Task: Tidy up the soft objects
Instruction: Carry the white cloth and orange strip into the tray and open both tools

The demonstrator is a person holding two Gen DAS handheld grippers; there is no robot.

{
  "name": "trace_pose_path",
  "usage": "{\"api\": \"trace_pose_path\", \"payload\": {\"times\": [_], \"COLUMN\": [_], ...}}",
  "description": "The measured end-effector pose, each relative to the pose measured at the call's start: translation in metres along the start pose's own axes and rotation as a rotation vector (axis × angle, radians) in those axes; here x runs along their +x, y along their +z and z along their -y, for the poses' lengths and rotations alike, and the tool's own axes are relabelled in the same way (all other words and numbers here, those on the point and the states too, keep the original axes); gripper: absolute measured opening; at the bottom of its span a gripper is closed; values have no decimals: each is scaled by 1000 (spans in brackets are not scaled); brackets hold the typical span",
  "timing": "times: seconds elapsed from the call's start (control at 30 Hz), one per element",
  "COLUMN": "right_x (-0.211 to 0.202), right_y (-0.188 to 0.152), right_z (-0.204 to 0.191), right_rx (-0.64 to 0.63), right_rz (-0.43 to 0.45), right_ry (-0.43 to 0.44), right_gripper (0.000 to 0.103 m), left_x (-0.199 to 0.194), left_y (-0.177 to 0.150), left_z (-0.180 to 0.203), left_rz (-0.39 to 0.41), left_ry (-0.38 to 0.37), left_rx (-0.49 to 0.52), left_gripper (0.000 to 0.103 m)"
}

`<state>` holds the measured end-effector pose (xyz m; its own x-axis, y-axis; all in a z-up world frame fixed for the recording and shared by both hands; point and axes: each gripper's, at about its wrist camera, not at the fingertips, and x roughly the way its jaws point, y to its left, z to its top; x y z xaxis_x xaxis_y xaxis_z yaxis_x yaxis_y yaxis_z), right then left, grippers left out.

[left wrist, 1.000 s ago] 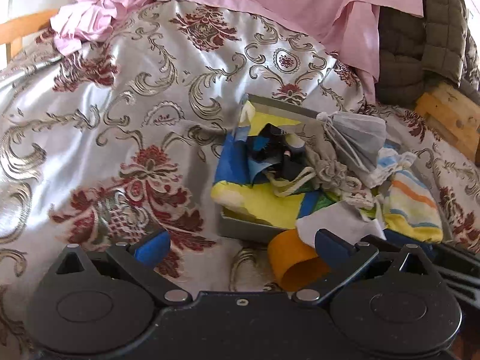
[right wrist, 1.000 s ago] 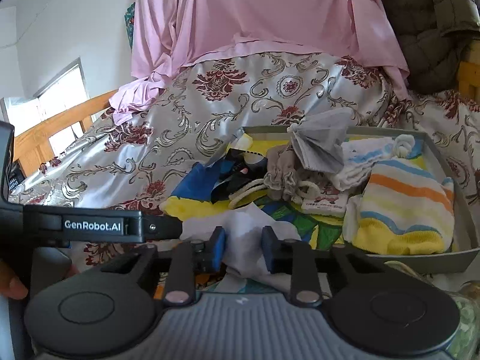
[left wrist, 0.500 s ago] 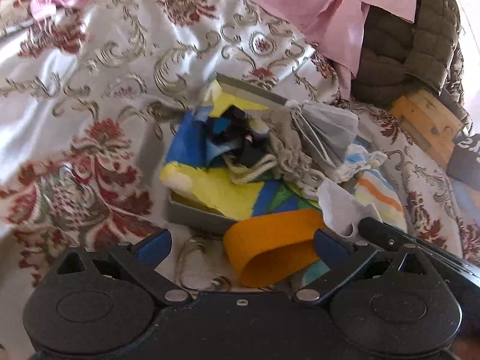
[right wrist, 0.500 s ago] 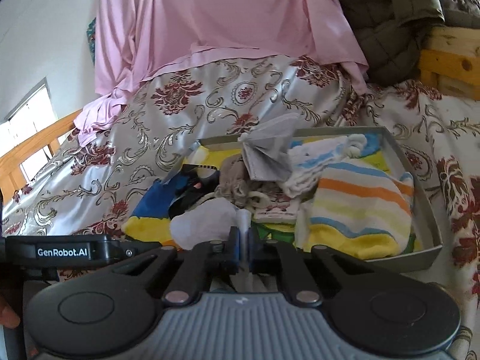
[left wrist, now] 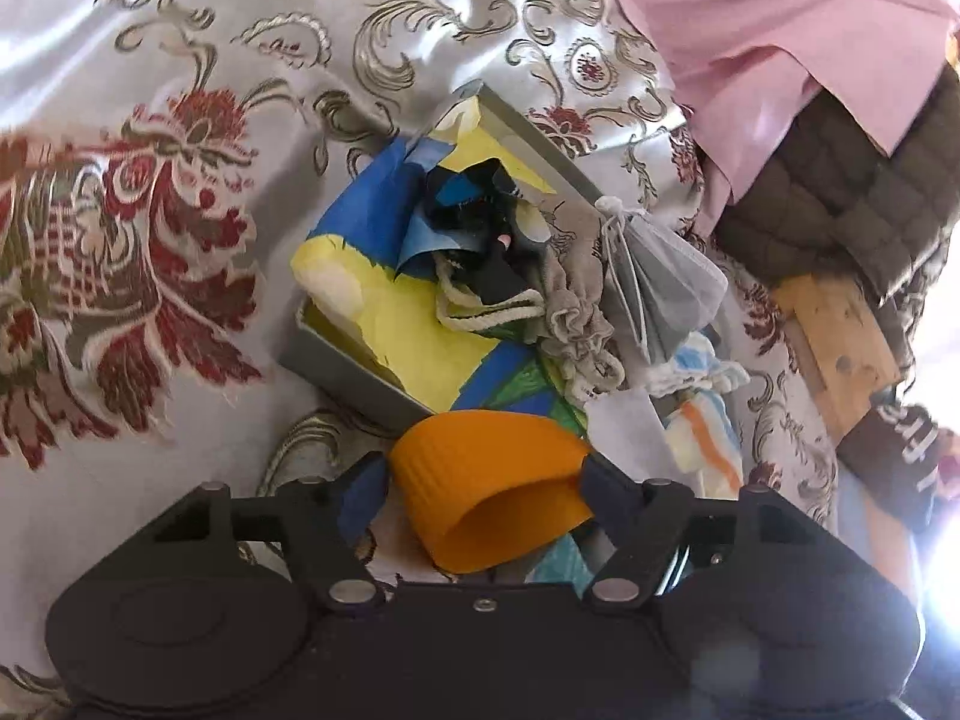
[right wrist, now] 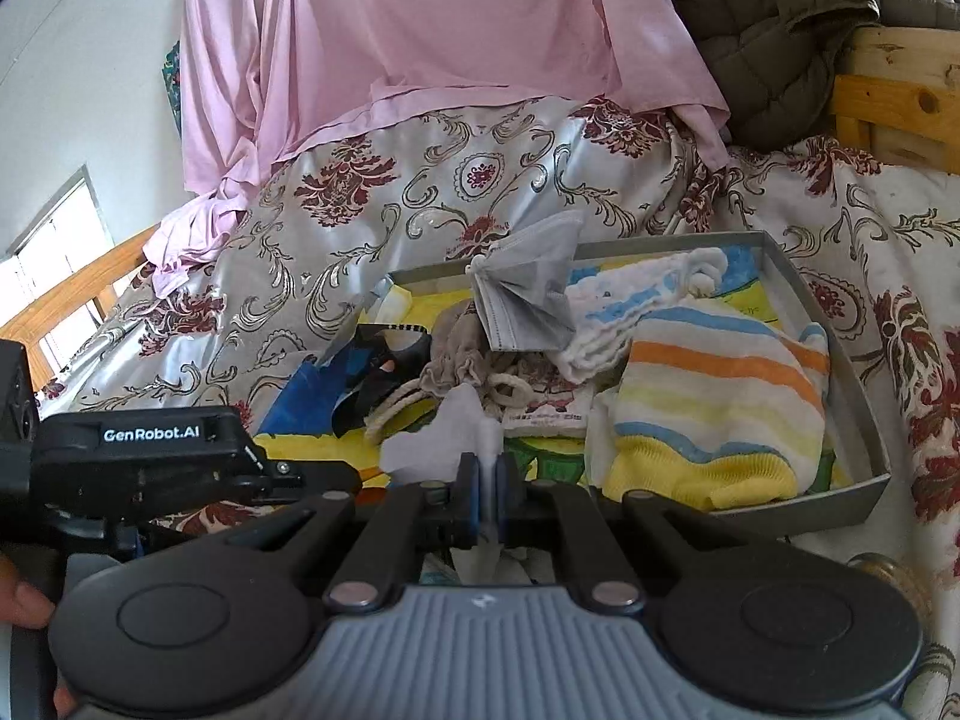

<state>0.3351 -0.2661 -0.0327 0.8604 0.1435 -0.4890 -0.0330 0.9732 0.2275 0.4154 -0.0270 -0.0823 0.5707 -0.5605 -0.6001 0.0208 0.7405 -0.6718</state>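
Partly hidden, left tool (left wrist: 483, 489) closing around orange band (left wrist: 492, 492), right tool (right wrist: 489, 489) pinching white cloth (right wrist: 444, 444).

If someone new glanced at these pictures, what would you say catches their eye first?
Probably the bright orange ribbed cup, lying on its side between the left gripper's blue pads, which have just been closing, at the near edge of the grey shallow tray. That tray sits on a floral satin bedspread, crammed with soft things, notably a striped knit cloth. The right gripper pinches a white cloth.

tray (right wrist: 840, 324) x1 | face mask (right wrist: 528, 294) x1 | striped cloths (right wrist: 720, 396) x2 | orange band (left wrist: 492, 504) x1 | drawstring pouch (right wrist: 456, 354) x1
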Motion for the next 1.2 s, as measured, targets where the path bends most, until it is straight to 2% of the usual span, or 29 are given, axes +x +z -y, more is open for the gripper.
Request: {"api": "trace_pose_path", "payload": {"times": [0.33,0.4,0.47,0.57,0.73,0.83,0.93,1.2], "right_x": [1,1,1,1,0,-3,-9,-21], "right_y": [-1,-1,-1,-1,-1,1,5,17], "right_z": [0,0,0,0,-3,-3,-1,9], "right_rx": [1,1,1,-4,-28,-26,-21,0], "right_rz": [-3,-3,-4,-3,-4,12,50,162], "right_ry": [2,2,2,3,14,27,30,20], "right_gripper": [6,6,6,6,5,5,5,5], "left_x": [-5,-4,-4,-3,-3,-9,-22,-50], "left_y": [3,3,3,3,2,2,6,30], "left_z": [-16,-16,-14,-16,-18,-12,0,31], "left_rz": [21,15,11,10,-2,0,35,217], "left_ry": [-44,-43,-34,-28,-49,-54,-59,-37], "left_rx": [-118,-120,-107,-114,-139,-125,-76,87], "left_gripper": [75,71,59,46,33,29,28,27]}}
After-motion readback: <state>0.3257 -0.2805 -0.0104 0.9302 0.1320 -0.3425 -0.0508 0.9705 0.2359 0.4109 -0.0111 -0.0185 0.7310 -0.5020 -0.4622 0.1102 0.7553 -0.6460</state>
